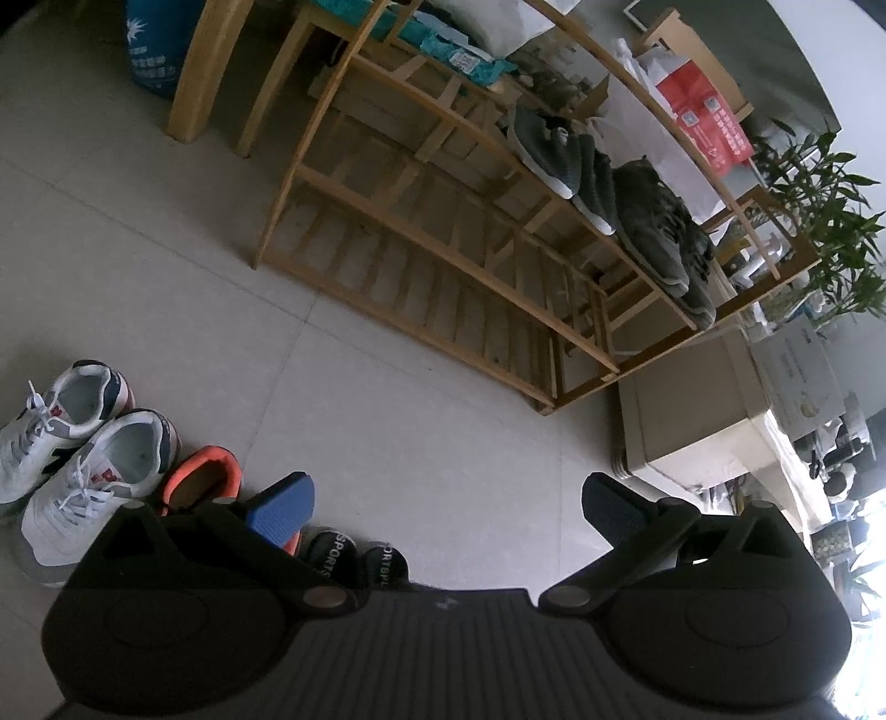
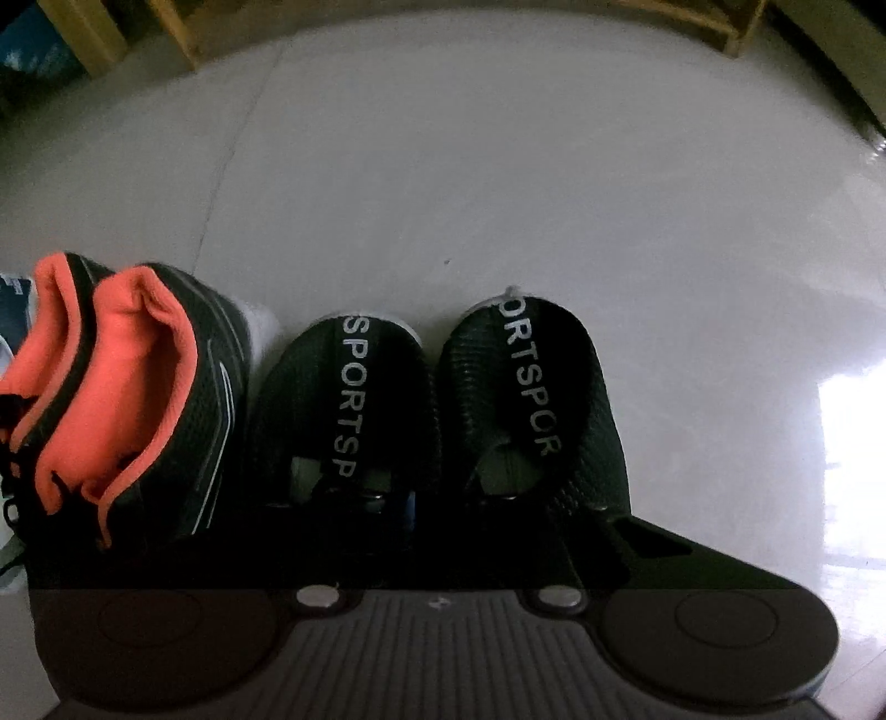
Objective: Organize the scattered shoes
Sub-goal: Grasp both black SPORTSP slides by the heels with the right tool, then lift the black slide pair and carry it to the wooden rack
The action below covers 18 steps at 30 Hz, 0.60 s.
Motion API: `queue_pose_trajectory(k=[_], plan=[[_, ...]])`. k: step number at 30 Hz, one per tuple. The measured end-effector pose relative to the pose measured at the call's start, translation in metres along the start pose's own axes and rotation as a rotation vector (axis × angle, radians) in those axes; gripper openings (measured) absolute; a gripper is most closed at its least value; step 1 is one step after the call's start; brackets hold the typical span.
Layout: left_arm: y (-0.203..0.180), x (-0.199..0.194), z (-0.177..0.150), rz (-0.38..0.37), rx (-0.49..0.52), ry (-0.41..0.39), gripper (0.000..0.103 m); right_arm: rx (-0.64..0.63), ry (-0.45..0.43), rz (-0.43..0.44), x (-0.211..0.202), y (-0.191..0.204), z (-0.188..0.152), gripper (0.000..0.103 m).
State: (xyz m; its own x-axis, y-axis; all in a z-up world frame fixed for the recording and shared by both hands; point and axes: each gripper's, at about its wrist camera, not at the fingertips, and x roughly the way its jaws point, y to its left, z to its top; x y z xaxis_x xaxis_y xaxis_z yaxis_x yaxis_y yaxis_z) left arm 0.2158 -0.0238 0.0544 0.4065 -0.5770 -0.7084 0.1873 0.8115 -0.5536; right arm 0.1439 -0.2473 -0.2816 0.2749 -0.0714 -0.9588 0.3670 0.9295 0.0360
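A pair of black shoes point(image 2: 310, 387) with "SPORT" heel straps stands side by side on the tiled floor. My right gripper point(image 2: 446, 493) points steeply down into them, one finger in each shoe's opening, pinching the two adjoining inner collars together. The fingertips are dark and mostly hidden. To their left stand black shoes with orange lining point(image 2: 138, 387). My left gripper point(image 1: 446, 512) hangs open above the floor, nothing between its blue pads point(image 1: 279, 512). Below it I see the black shoes point(image 1: 354, 559), an orange-lined shoe point(image 1: 202, 471) and white sneakers point(image 1: 83, 454).
A wooden slatted shoe rack point(image 1: 443, 232) stands ahead, with dark shoes point(image 1: 587, 171) at the right end of one shelf. A cardboard box point(image 1: 681, 404) sits right of it and a plant point(image 1: 830, 210) behind. A wooden table leg point(image 1: 205, 66) and a blue bag point(image 1: 155, 44) are far left.
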Motion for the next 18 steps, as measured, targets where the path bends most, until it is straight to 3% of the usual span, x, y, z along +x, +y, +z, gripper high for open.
queue_pose_trajectory(k=[10,18], plan=[[-0.013,0.012,0.002,0.003,-0.008,0.023,0.103,-0.059,-0.221,0.018,-0.030,-0.017,-0.024,0.007],[-0.028,0.025,0.002,0.021,-0.006,0.032,0.103,-0.068,-0.392,0.045,-0.057,-0.020,-0.008,0.007]])
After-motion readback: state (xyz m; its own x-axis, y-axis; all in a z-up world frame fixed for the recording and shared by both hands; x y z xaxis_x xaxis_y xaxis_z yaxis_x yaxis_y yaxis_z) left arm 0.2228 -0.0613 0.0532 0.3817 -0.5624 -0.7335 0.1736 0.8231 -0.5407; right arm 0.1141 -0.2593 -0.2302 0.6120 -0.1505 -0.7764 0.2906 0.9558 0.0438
